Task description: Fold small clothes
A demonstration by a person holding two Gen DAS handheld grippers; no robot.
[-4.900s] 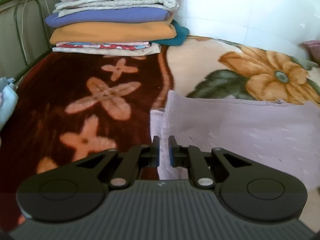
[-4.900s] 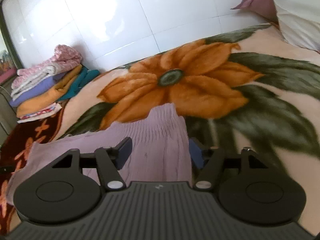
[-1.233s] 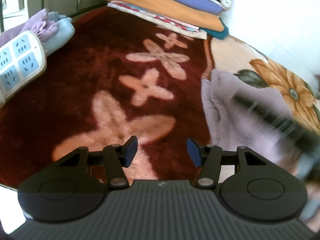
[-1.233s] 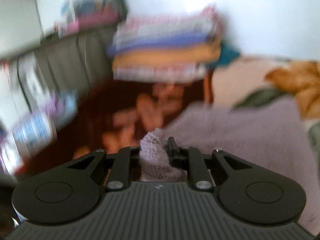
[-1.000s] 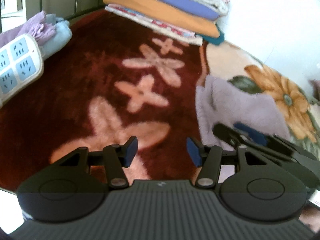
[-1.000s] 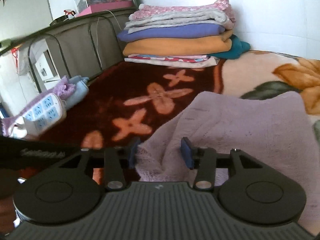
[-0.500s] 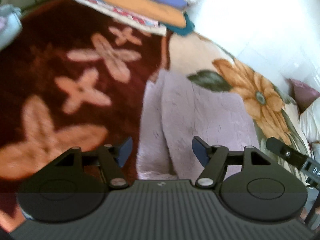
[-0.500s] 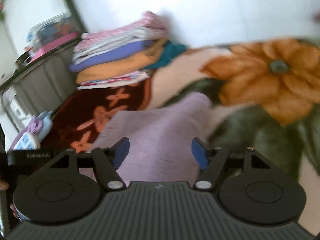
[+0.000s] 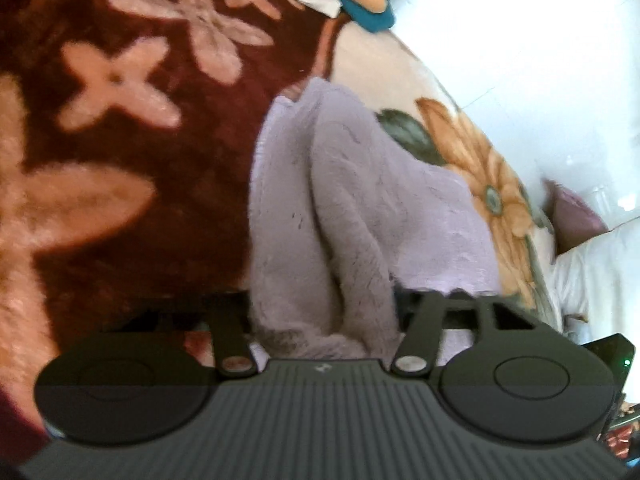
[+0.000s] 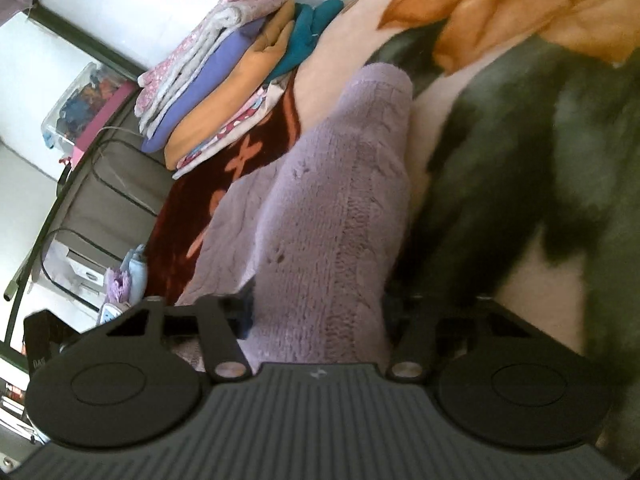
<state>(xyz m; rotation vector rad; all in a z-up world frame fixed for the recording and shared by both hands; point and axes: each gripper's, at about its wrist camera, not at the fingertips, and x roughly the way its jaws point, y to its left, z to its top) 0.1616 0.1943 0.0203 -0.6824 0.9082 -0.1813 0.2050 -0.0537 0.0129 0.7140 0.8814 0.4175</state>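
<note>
A fluffy lilac knitted garment (image 9: 360,208) lies on the flowered bed blanket (image 9: 120,128), partly folded, with a sleeve or side laid over its body. My left gripper (image 9: 324,304) is open, its jaws wide on either side of the garment's near edge, which bulges between them. In the right wrist view the same garment (image 10: 332,208) runs away from me as a long strip. My right gripper (image 10: 320,312) is open too, its jaws straddling the garment's near end. Neither gripper pinches the fabric.
A stack of folded clothes (image 10: 224,68) sits at the bed's far end by the white tiled wall. A metal bed rail (image 10: 92,168) runs along the side, with small cloths and a power strip (image 10: 112,308) near it. A pillow (image 9: 600,264) lies at the right.
Both grippers have dropped lower and closer to the lilac garment, so its near edge now fills the gap between each pair of open jaws. Both views have tilted.
</note>
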